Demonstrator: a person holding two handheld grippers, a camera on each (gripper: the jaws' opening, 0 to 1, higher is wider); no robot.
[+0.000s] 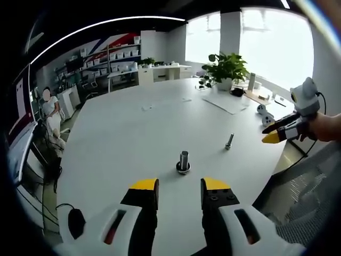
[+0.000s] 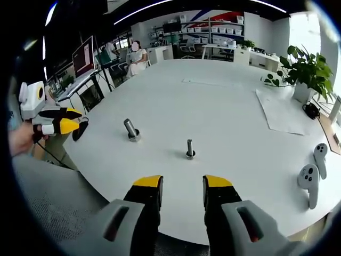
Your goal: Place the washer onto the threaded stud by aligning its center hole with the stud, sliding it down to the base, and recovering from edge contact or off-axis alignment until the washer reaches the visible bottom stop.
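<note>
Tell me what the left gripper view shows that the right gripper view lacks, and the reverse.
Left gripper view alone: white window-side cabinets.

Right gripper view alone: two white handheld controllers at the table edge, and a red-screened monitor.

Both: round white table, short metal threaded stud, thin upright bolt, leafy potted plant, seated person, open yellow-tipped claws.

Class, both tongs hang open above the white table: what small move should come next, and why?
Probably ease the left tongs forward toward the thick stud straight ahead. They are open and empty, and the dark ring at its base may be the washer to check.
</note>
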